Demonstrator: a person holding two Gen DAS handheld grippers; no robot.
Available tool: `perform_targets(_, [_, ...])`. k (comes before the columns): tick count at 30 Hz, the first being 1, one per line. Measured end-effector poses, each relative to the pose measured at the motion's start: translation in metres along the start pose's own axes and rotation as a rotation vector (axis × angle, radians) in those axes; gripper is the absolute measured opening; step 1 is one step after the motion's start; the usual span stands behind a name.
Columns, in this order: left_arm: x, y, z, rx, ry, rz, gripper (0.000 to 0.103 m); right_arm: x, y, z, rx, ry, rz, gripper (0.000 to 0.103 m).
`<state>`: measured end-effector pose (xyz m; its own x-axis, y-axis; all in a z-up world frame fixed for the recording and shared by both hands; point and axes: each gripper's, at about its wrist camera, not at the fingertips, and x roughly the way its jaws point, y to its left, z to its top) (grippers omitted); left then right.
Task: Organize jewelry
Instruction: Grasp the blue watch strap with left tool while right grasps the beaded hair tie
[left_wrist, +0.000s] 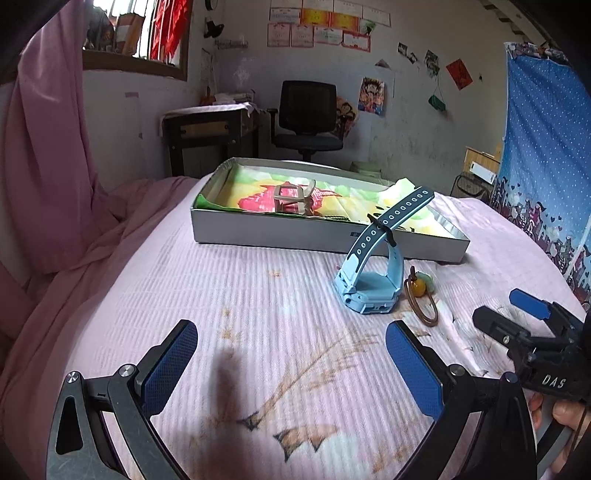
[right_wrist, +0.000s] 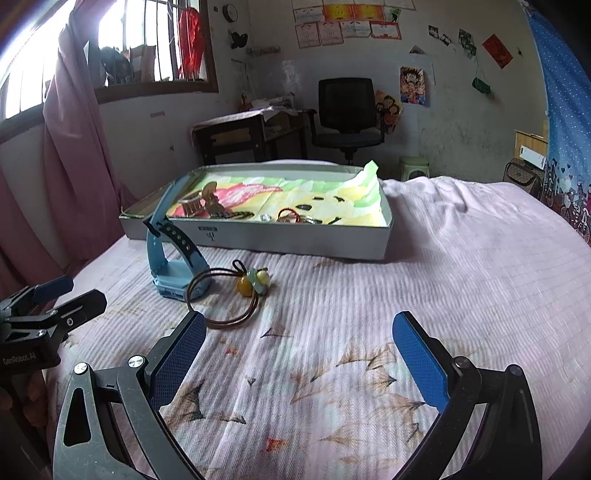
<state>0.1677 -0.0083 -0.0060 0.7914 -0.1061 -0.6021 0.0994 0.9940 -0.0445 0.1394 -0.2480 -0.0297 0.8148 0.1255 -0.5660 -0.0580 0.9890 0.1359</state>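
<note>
Now we see our left gripper (left_wrist: 291, 363) spread wide over the bed (left_wrist: 258, 295), grasping nothing, its pads clear of the sheet. Our right gripper (right_wrist: 299, 356) is just as wide and empty; its left pad sits just beside the hair tie (right_wrist: 225, 299). From the left view the right gripper body reads "DAS"; from the right view the left one reads "GenRobot.AI". The watch (left_wrist: 369, 273) stands on its case at centre right of the left view, strap arching up toward the box (left_wrist: 325, 236) behind it. The hair tie lies flat just right of the watch, beads toward the box.
</note>
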Motion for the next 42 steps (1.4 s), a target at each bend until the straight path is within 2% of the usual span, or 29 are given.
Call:
perform_targets(7, [0.021, -0.005, 0.017, 0.022, 0.056, -0.03, 0.103, 0.017, 0.001, 0.004, -0.007, 0.056, 0.011, 0.097])
perform_targets(10, [0.03, -0.006, 0.022, 0.016, 0.078, -0.068, 0.097, 0.023, 0.003, 0.009, -0.014, 0.06, 0.019, 0.073])
perform_targets(12, [0.037, -0.006, 0.026, 0.01, 0.097, -0.083, 0.087, 0.027, 0.005, 0.011, -0.024, 0.068, 0.025, 0.067])
perform_targets(16, [0.046, -0.005, 0.028, -0.005, 0.115, -0.125, 0.076, 0.033, 0.01, 0.013, -0.046, 0.078, 0.05, 0.053])
perform_targets(20, [0.051, -0.006, 0.024, -0.007, 0.118, -0.147, 0.061, 0.039, 0.02, 0.011, -0.078, 0.091, 0.074, 0.034])
perform_targets(24, [0.054, -0.01, 0.025, -0.004, 0.122, -0.178, 0.049, 0.046, 0.026, 0.01, -0.099, 0.106, 0.09, 0.032])
perform_targets(28, [0.059, -0.012, 0.028, -0.011, 0.128, -0.213, 0.043, 0.053, 0.026, 0.012, -0.087, 0.124, 0.1, 0.032])
perform_targets(30, [0.061, -0.012, 0.028, -0.018, 0.132, -0.231, 0.035, 0.056, 0.024, 0.013, -0.077, 0.131, 0.11, 0.032])
perform_targets(35, [0.063, -0.012, 0.026, -0.03, 0.137, -0.256, 0.026, 0.061, 0.025, 0.013, -0.075, 0.144, 0.139, 0.029])
perform_targets(42, [0.06, -0.014, 0.024, -0.017, 0.123, -0.247, 0.016, 0.061, 0.031, 0.01, -0.104, 0.138, 0.135, 0.01])
